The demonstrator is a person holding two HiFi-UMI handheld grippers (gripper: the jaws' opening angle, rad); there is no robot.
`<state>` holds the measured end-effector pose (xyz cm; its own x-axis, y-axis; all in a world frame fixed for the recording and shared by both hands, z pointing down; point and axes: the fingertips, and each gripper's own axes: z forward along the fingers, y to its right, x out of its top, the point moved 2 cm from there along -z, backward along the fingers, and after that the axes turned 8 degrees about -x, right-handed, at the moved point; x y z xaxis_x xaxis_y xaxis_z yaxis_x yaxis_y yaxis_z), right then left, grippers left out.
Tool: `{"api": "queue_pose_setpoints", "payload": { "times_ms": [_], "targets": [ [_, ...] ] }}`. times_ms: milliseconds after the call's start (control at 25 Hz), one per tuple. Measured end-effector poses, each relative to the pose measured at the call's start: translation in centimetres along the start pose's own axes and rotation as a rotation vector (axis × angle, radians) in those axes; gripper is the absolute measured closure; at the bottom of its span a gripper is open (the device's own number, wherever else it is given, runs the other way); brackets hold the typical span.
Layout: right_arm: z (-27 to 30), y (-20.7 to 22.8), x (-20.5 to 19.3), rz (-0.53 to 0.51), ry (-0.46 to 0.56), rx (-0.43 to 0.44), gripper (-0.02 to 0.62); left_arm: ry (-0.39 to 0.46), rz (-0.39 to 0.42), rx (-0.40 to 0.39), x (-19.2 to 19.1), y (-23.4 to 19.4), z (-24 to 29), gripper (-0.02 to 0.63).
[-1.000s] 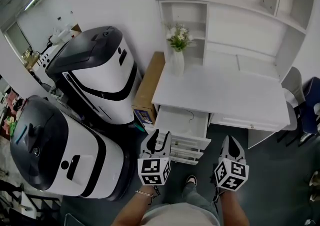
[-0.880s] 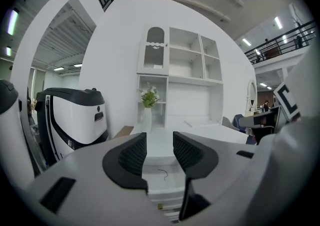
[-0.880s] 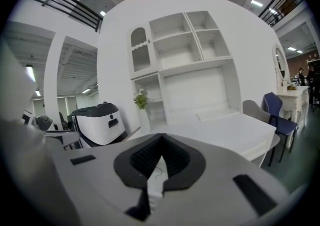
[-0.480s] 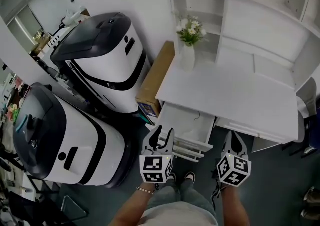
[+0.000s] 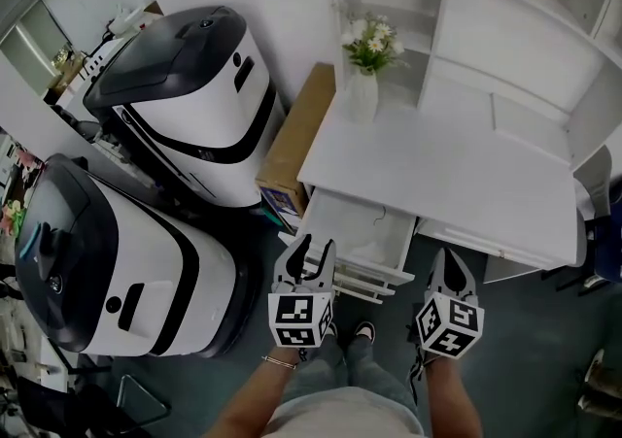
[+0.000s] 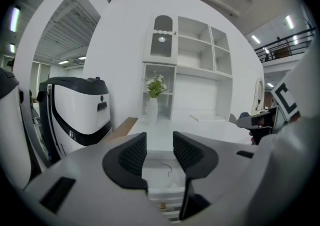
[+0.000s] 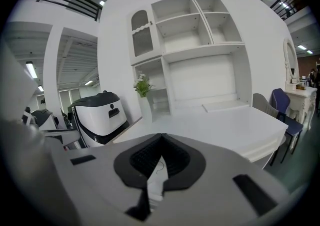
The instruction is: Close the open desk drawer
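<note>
My left gripper (image 5: 310,253) has its jaws apart, my right gripper (image 5: 449,266) has them together; both are near the open drawer (image 5: 352,229).

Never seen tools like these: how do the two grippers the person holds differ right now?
The left gripper's jaws stand apart; the right gripper's meet at the tips. The left gripper hovers before the open drawer's front, the right gripper off to its right. Both are empty and touch nothing.
</note>
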<state>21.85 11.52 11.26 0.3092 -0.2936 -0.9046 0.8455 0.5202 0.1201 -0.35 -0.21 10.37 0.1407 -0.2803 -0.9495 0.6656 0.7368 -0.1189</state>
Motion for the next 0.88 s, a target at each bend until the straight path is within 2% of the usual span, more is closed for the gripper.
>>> {"api": "queue_pose_setpoints", "payload": {
  "times_ms": [240,600,880],
  "targets": [
    [0.9,-0.5,-2.3,-0.010,-0.045,-0.013,0.589,-0.042,-0.027,-0.005,-2.5,-0.9,0.2,0.430],
    [1.2,0.5,-9.1,-0.030,-0.166,-0.065,0.589,-0.145,-0.077,-0.061,-9.8,-0.8,0.3,0.430],
    [2.5,2.9,-14.8,-0.074,-0.233,-0.111,0.589,-0.217,-0.102,-0.080,-16.5,-0.8,1.1,0.430]
  ]
}}
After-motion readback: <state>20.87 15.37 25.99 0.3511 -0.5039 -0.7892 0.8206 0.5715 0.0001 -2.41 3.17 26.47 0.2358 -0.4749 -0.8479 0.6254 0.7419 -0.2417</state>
